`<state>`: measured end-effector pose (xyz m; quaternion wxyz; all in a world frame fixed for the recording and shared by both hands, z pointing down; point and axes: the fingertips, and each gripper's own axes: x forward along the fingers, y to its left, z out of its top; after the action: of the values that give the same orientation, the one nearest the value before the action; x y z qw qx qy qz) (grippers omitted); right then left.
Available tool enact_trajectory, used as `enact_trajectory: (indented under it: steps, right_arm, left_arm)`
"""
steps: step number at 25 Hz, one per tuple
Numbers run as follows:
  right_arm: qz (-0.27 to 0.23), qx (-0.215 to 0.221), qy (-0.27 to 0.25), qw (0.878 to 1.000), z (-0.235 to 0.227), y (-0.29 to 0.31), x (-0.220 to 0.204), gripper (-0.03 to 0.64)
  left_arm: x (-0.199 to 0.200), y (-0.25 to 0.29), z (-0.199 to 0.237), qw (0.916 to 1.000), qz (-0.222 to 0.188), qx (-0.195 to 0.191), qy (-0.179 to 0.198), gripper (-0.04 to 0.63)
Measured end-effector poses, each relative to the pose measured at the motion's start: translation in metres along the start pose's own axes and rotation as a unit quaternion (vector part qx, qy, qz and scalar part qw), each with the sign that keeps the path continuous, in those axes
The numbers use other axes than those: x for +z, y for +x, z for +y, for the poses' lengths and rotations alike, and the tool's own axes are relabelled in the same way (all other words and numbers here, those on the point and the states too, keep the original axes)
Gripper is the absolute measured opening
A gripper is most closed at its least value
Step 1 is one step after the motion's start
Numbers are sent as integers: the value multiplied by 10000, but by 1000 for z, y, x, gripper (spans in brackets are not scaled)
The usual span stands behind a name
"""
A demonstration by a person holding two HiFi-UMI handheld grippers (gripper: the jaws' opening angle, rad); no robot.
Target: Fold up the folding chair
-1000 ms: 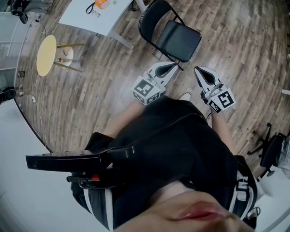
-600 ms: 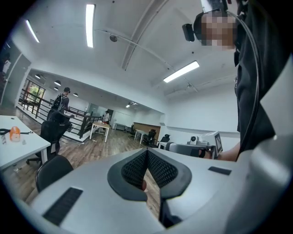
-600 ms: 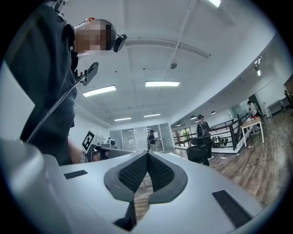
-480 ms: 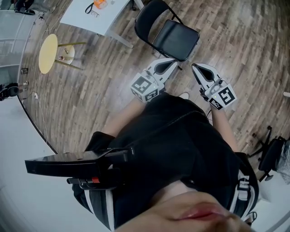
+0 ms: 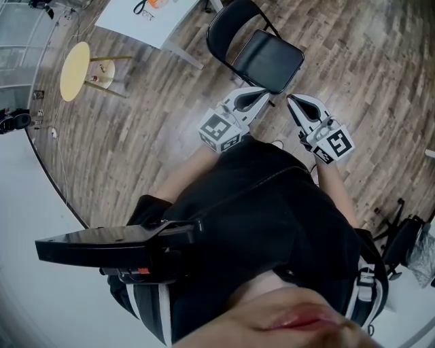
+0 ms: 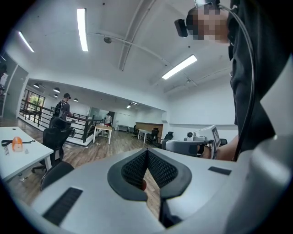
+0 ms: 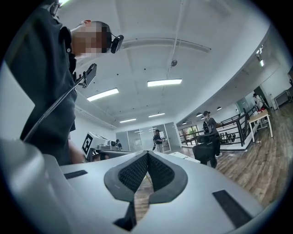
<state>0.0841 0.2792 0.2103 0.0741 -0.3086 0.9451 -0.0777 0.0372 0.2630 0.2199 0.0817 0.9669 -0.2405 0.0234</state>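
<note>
In the head view, the chair (image 5: 262, 58) stands unfolded on the wood floor (image 5: 149, 136), its seat down, in front of the person. The left gripper (image 5: 262, 94) points at the seat's front edge and ends just beside it; whether they touch cannot be told. The right gripper (image 5: 291, 100) lies near it on the right, its tip also close to the seat. A yellow stool (image 5: 75, 71) and a white table (image 5: 146, 20) stand well apart on the left.

In the left gripper view, the jaws are pressed together at the tip (image 6: 147, 150) with nothing between them. The right gripper (image 6: 185, 146) shows beyond them on the right, and the table (image 6: 20, 155) lies at the left.

In the right gripper view, the jaws likewise meet at the tip (image 7: 147, 153) and grip nothing. The left gripper's marker cube (image 7: 89, 143) shows at the left.
</note>
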Motion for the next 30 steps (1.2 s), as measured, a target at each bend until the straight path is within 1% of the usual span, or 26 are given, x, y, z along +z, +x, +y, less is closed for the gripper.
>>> enact_trajectory:
  steps: [2, 7, 10, 13, 19, 22, 26, 30]
  right_arm:
    - [72, 1, 10, 10000, -7, 9, -3, 8]
    - [243, -112, 47, 9996, -33, 45, -13, 8]
    - [324, -220, 64, 9992, -50, 70, -18, 8]
    - [379, -374, 138, 9985, -67, 99, -21, 8]
    - [335, -571, 360, 9972, -97, 158, -21, 8]
    - [280, -786, 565, 9949, -118, 185, -23, 8]
    - [340, -1172, 627, 9905, -138, 225, -40, 8]
    - [244, -1567, 748, 9845, -161, 244, -41, 8]
  left_arm:
    - [-1, 3, 10, 10000, -5, -21, -40, -5]
    - [-4, 10, 58, 9995, -81, -113, -292, -5]
    - [-2, 13, 90, 9992, -103, -200, -337, -5]
    - [-2, 16, 127, 9988, -13, -274, -394, -5]
    - [6, 25, 195, 9979, 96, -503, -402, -5]
    - [9, 28, 227, 9967, 147, -660, -450, -5]
    - [-1, 24, 272, 9936, 273, -983, -483, -5]
    - [2, 27, 305, 9908, 393, -1209, -472, -5]
